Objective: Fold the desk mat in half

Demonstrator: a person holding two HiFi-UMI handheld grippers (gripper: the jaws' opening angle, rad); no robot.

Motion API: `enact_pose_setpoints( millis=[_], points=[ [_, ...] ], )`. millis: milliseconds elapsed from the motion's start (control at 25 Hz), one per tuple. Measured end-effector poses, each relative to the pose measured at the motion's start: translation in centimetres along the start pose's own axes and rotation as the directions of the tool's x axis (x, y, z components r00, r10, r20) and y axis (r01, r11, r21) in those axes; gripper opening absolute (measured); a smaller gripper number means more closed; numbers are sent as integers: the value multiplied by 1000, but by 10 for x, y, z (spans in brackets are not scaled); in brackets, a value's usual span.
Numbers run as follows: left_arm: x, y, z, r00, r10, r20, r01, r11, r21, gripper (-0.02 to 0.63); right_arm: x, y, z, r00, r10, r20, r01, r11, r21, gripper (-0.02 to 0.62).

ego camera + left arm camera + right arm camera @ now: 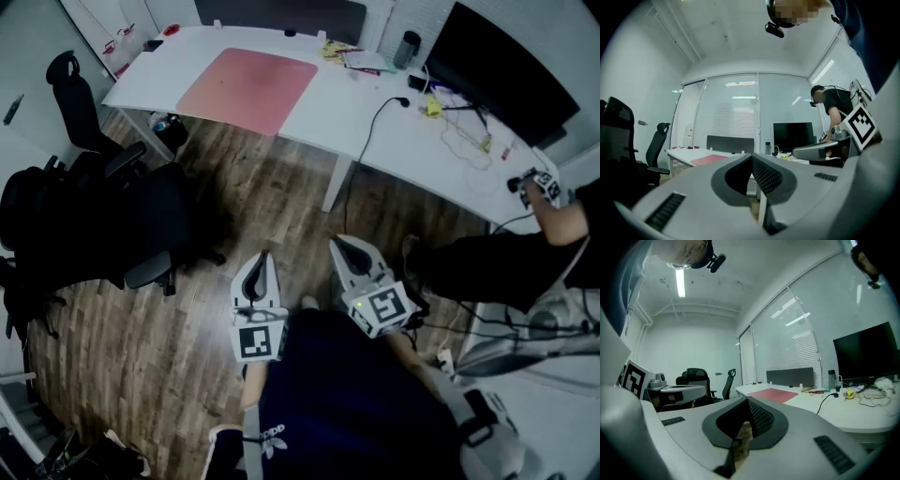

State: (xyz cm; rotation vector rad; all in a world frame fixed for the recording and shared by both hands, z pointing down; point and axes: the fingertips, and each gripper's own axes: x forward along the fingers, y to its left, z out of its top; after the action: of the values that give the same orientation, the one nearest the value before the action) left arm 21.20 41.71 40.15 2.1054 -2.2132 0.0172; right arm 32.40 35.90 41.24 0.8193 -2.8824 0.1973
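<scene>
The pink desk mat [249, 88] lies flat and unfolded on the white desk [403, 141], far ahead of me. It shows small in the left gripper view as a pink strip [708, 160] and in the right gripper view [773, 395]. My left gripper [259, 265] and right gripper [344, 247] hang close to my body over the wood floor, well short of the desk. Both are shut with nothing between their jaws.
A black office chair [141, 225] with a bag stands at my left. A black monitor [502, 66], cables [464, 131], a bottle [407, 47] and papers sit on the desk's right part. Another person [525, 248] sits at the right.
</scene>
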Motion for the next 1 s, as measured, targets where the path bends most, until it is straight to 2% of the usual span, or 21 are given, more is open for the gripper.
enact_pose_setpoints(
  millis=[680,1000],
  points=[
    [-13,-3,-6,1000,13,-10,-13,1000,4,2,-8,12,-7,1000,23,-11,-23,1000,-21,2],
    [-24,-6,-15,999,12,-33,-12,1000,-2,2,-13,12,-15,1000,11,-6,-11,1000,19,3]
  ],
)
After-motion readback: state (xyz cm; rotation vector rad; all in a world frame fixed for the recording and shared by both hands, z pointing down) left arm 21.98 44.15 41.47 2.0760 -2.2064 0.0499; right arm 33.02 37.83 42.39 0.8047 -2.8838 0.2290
